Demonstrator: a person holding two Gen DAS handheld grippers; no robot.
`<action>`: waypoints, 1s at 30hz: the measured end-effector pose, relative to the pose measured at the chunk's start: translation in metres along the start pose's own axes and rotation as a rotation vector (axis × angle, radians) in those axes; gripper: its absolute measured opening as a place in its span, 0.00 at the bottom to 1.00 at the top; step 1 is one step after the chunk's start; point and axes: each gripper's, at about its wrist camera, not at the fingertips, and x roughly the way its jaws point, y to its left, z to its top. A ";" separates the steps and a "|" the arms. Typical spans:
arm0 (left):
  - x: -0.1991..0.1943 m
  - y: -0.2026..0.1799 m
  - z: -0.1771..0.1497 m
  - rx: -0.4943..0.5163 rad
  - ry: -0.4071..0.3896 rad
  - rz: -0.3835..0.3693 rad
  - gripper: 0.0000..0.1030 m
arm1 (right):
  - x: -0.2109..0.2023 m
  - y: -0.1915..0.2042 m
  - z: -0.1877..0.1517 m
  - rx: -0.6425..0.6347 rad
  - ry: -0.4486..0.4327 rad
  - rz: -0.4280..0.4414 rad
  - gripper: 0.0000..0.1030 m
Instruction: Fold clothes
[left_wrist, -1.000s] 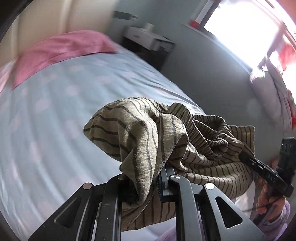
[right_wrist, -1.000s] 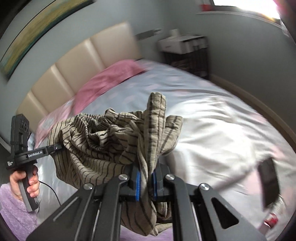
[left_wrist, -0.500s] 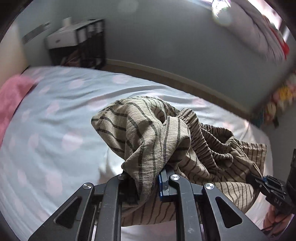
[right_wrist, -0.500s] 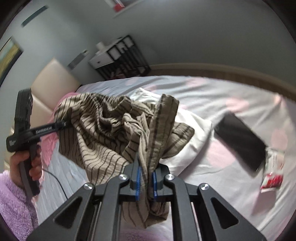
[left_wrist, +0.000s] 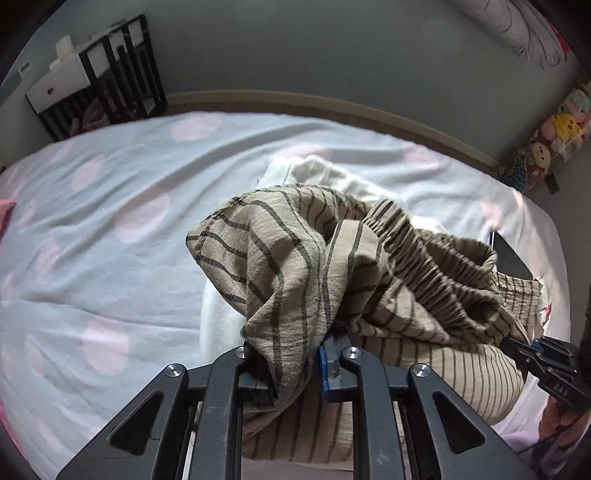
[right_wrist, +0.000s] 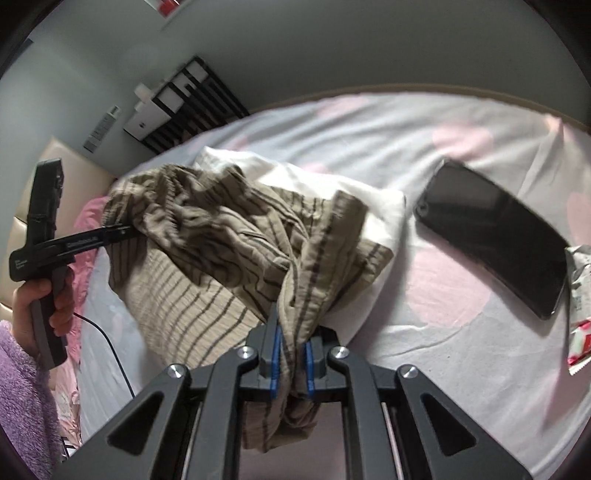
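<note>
Over the polka-dot bed sheet (left_wrist: 110, 258), a crumpled tan striped garment (left_wrist: 295, 258) with an elastic waistband hangs bunched between the two grippers, its lower folds draping onto a white folded cloth (right_wrist: 373, 206) beneath. Both the left gripper (left_wrist: 295, 365) and the right gripper (right_wrist: 291, 358) have fabric between their pads, and both sets of jaws are starting to part, so the garment looks about to be let down. To do this well, the cloth should settle on bare sheet rather than on the white pile, and clear of the black phone (right_wrist: 495, 236) and the red-and-white wrapper (right_wrist: 580, 314) at the right. Pulling the two held edges apart before release would lay the waistband straight and leave fewer wrinkles to smooth.
</note>
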 end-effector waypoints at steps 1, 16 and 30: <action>0.004 0.002 -0.001 -0.004 0.008 -0.003 0.23 | 0.004 -0.002 0.000 0.000 0.014 -0.004 0.15; -0.081 -0.007 -0.046 -0.132 -0.157 0.051 0.37 | -0.067 0.011 0.009 -0.281 -0.195 -0.047 0.30; -0.030 -0.017 -0.061 -0.128 -0.026 0.028 0.37 | 0.034 0.080 0.041 -0.475 0.042 0.064 0.14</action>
